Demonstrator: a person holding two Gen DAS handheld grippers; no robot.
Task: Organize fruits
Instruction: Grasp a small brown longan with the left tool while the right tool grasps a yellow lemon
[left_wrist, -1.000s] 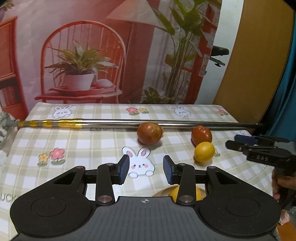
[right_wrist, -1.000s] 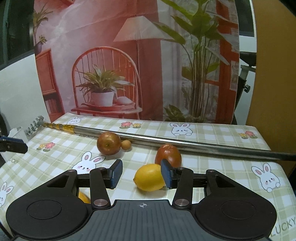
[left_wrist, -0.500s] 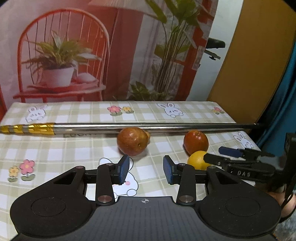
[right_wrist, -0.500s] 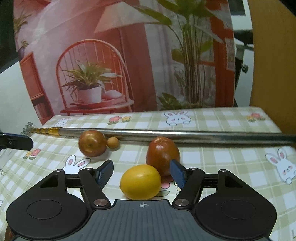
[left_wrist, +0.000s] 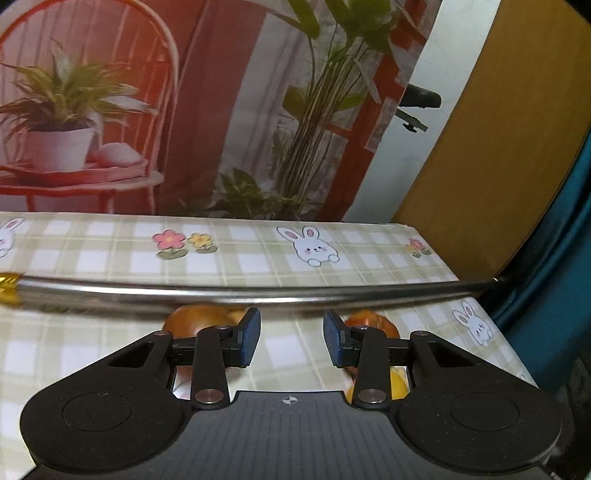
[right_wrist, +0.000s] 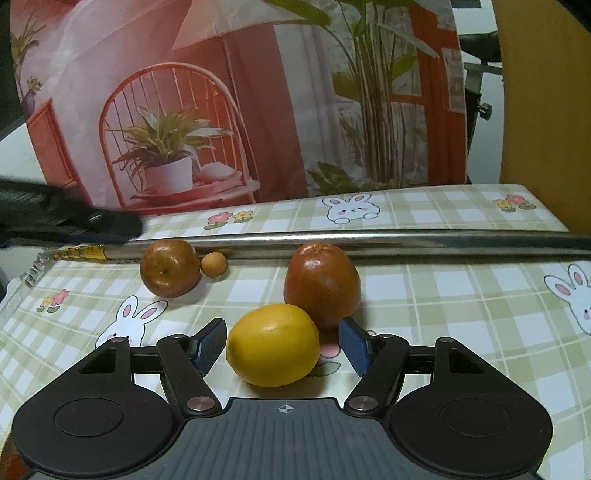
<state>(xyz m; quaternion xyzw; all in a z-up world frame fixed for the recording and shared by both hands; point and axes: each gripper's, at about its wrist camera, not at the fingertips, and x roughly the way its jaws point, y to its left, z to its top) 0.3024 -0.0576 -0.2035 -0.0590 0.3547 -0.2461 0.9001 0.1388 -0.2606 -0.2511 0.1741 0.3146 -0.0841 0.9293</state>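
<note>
Right claw (right_wrist: 282, 341): fingers spread wide apart, gripping nothing. A yellow lemon (right_wrist: 272, 344) lies on the table (right_wrist: 461, 295) directly between the two blue pads (right_wrist: 210, 343), with a gap visible on either side; contact with either pad is not seen. A red apple (right_wrist: 322, 282) stands just behind the lemon, toward the table's far edge and slightly right, its base overlapped by the lemon in this view. A second, browner apple (right_wrist: 169, 267) sits well to the left, nearer the left edge, with a small round orange fruit (right_wrist: 214, 264) touching or just beside its right flank. A long metal pole (right_wrist: 369, 240) with a gold-banded end lies across the table from left edge to right edge, just behind all the fruit.

Left claw (left_wrist: 291, 341): fingers apart, nothing between them but bare tablecloth. In the left wrist view the browner apple (left_wrist: 192, 321) shows behind the left finger, and the red apple (left_wrist: 373, 321) behind the right finger; a patch of the lemon (left_wrist: 397, 384) shows lower, beneath the right finger's linkage. The pole (left_wrist: 258, 293) crosses just beyond both fingertips. The left claw's dark body (right_wrist: 70, 221) enters the right wrist view at the left edge, above the pole's gold end.
</note>
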